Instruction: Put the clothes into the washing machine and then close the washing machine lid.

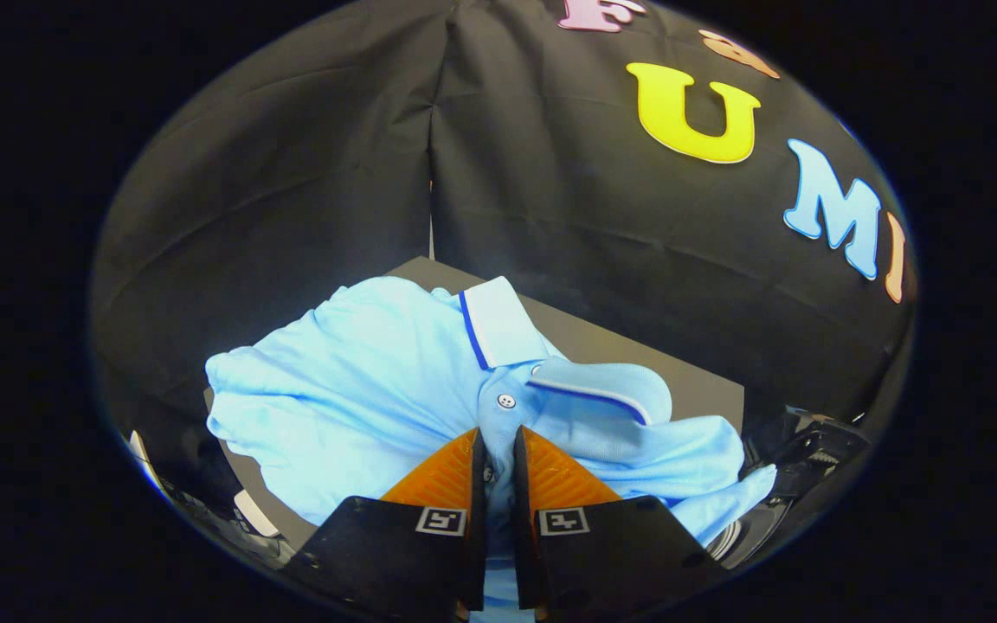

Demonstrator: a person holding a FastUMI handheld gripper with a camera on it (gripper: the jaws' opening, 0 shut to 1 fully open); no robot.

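Between the gripper's [498,446] nearly closed fingers, a fold of the light blue polo shirt [360,389] is being pinched just below its button. The shirt is spreading over the dark table [637,355], its collar lying toward the far corner and bare surface showing along the right edge.

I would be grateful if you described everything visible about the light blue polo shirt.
The polo shirt is light blue, knit-looking fabric, with a paler collar edged in dark blue and a white button on its placket. It lies crumpled on a dark grey surface, collar turned up. The gripper has both fingers closed on the fabric just below the button.
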